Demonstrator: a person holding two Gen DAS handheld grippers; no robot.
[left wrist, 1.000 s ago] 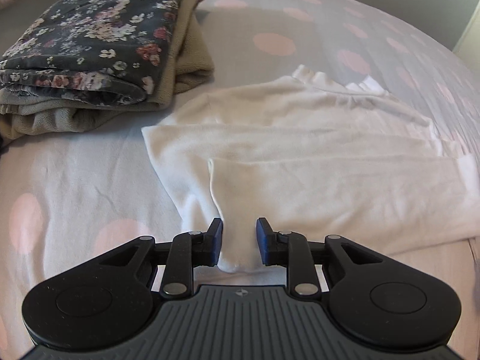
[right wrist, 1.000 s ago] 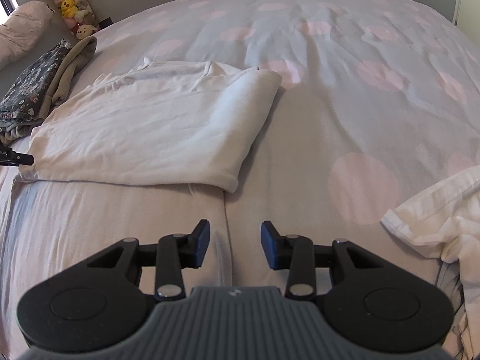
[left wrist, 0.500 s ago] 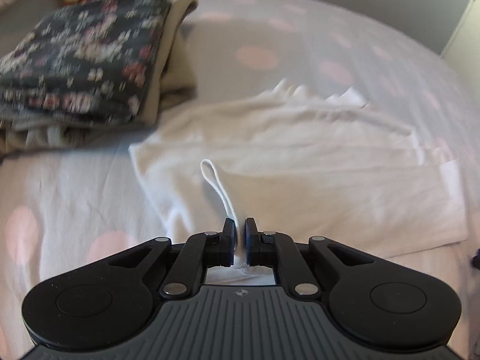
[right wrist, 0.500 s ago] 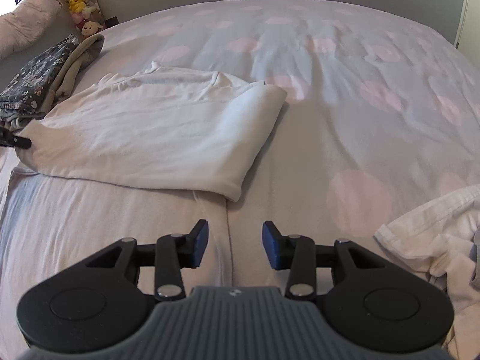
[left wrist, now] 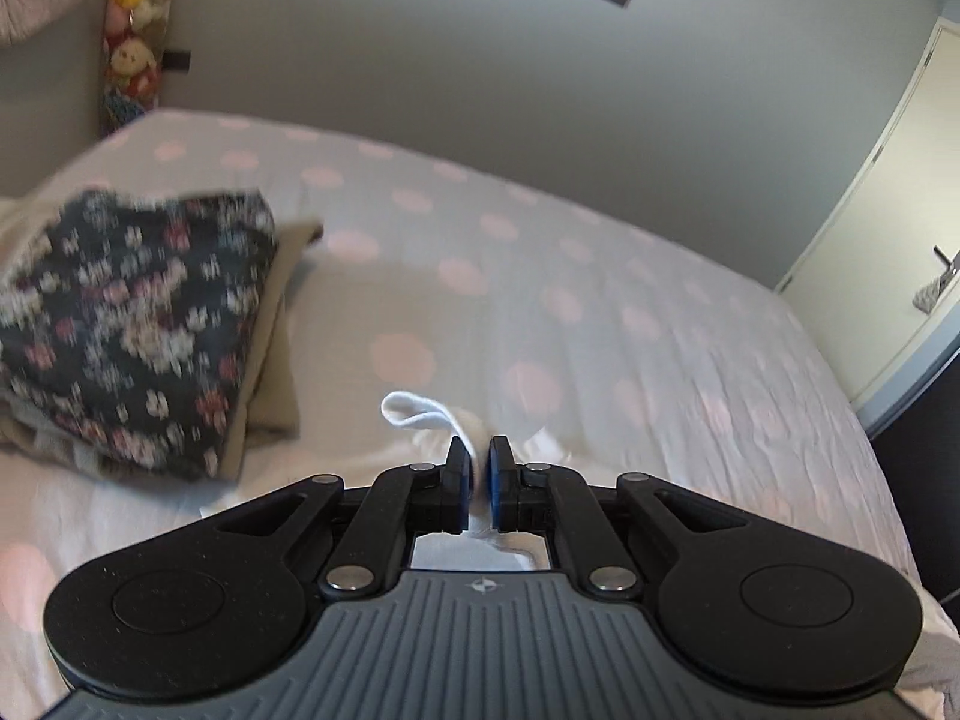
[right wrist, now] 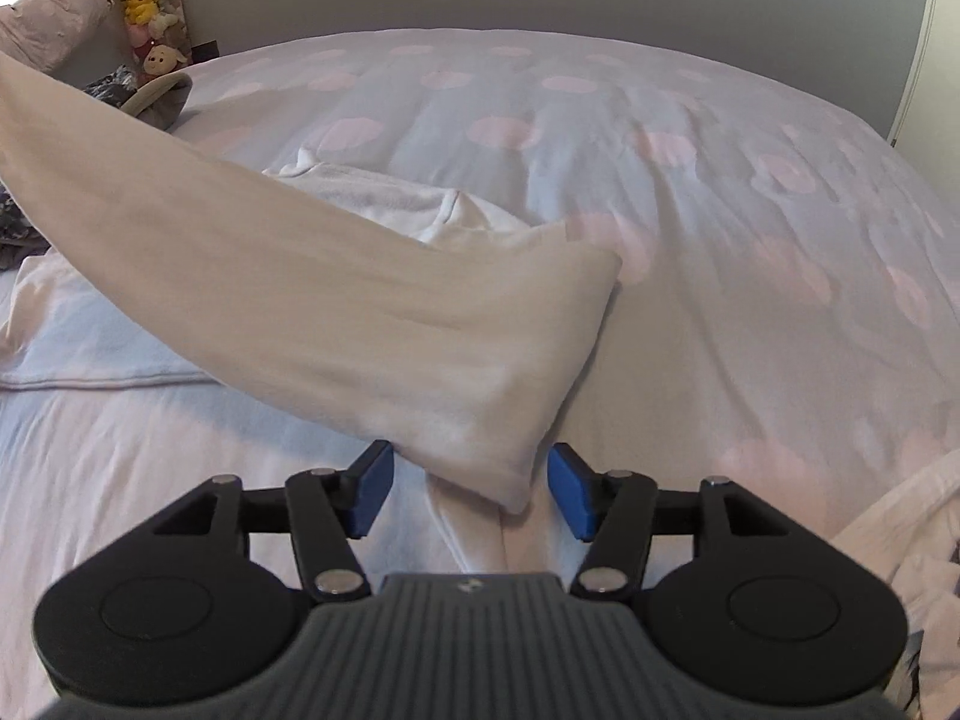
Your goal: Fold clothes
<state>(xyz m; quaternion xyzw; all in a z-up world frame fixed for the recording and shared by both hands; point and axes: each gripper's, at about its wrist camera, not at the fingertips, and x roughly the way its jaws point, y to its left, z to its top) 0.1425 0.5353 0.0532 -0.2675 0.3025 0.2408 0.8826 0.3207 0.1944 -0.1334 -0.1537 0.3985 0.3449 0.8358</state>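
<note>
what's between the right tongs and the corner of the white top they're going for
Nothing visible. The white top's lower corner hangs right in the gap of the right tongs, whose jaws are opening without pressing it. The left tongs are shut on another part, lifting it off the bedspread.

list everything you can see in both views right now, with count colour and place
white garment: 1, white, near side of the bed, one edge lifted
folded clothes: 1 pile, dark floral on beige, left on the bed
loose clothes: 1 heap, white, right edge of the bed
bed cover: 1, pale grey with pink dots
plush toys: several, mixed colours, far left corner
pillow: 1, pink, far left
door: 1, cream, right wall
left gripper: black, blue pads, shut on the white garment
right gripper: black, blue pads, jaws opening around a garment corner
</note>
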